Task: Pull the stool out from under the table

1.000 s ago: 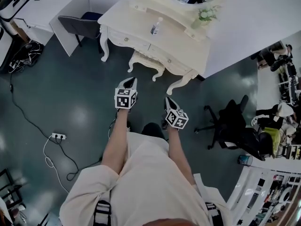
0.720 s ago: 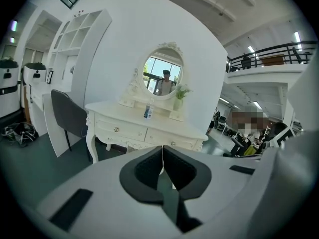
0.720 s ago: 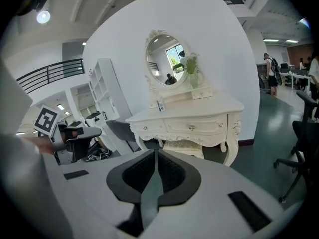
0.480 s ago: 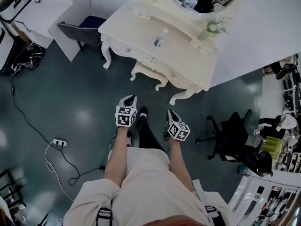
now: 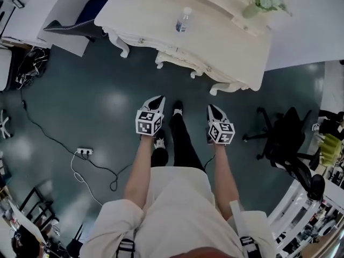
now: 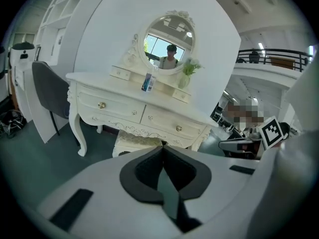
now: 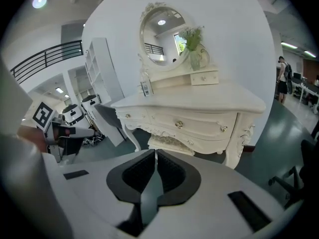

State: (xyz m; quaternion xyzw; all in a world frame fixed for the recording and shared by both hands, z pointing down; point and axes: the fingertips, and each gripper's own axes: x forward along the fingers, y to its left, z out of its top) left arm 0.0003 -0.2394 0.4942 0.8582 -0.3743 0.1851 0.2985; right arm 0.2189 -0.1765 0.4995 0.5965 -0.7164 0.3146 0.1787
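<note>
Facing the table [image 5: 226,42], the left gripper [image 5: 157,99] and right gripper [image 5: 213,108] hang shut and empty, well short of the stool [image 6: 135,140] beneath it, so this looks like the approach, calling next for opened jaws.

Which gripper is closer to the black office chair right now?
Right. The right gripper hangs to the left of the black office chair, apart from it; the left gripper is farther left, on the other side of the person's leg.

Teal floor [image 5: 80,106], white wall [image 5: 312,26], perhaps shelves [image 7: 101,68]
</note>
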